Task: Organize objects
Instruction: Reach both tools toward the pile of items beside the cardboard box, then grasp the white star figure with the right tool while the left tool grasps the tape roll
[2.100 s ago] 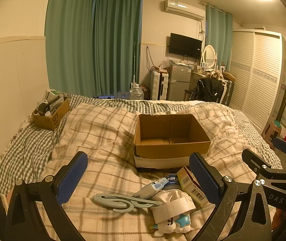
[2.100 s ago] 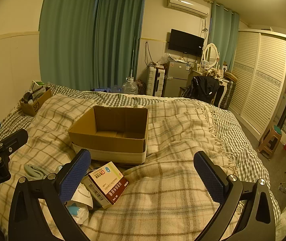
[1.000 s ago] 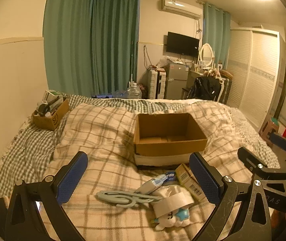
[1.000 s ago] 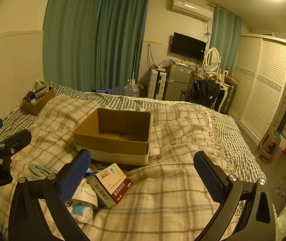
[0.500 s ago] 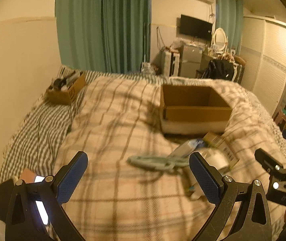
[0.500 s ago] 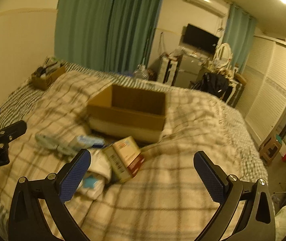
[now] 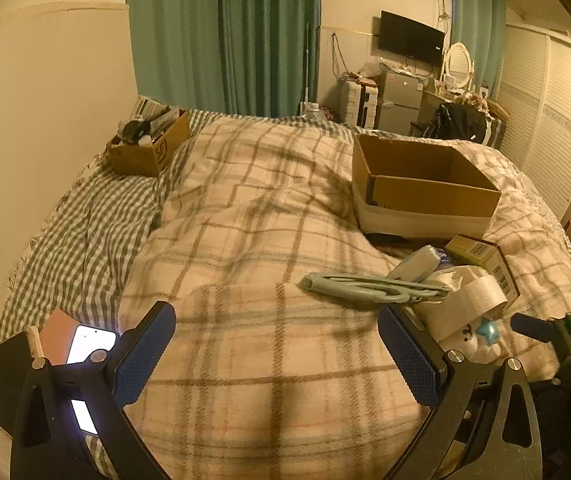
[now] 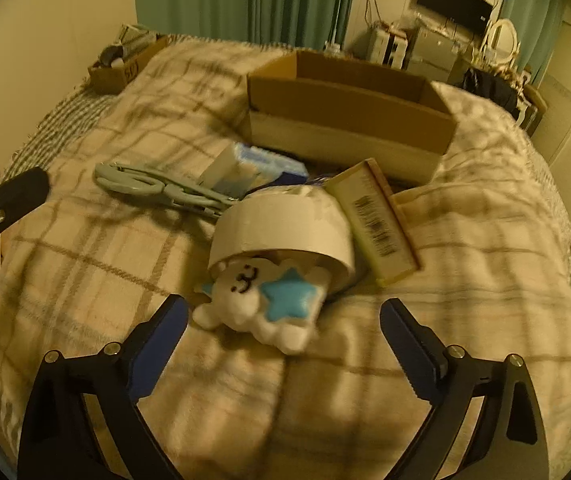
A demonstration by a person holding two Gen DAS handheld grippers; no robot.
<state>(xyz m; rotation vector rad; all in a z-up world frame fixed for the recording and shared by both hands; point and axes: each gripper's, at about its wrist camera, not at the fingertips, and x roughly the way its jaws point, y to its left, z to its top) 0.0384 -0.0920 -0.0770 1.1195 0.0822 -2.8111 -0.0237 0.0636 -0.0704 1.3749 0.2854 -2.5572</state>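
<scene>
1. The right hand-held gripper (image 8: 281,332) hangs low over the bed (image 8: 365,400) with its fingers wide apart and nothing between them. It appears to be lining up a first pick.
2. Just beyond its fingertips lies a white plush (image 8: 261,300) with a blue star, roughly centred between the fingers and tucked partly under a tape roll (image 8: 285,228).
3. The next move likely calls for easing forward and closing on the plush without dragging the roll along.
4. Right of the roll lies a small carton (image 8: 381,220); to the far left lie grey scissors (image 8: 153,188) and a blue-white packet (image 8: 245,168).
5. Farther off stands the open box (image 8: 349,120), seemingly empty and the probable destination.
6. The left hand-held gripper (image 7: 277,352) is also spread apart and empty, over bare blanket, with the scissors (image 7: 369,286) just beyond its right finger and the box (image 7: 425,188) farther right.
</scene>
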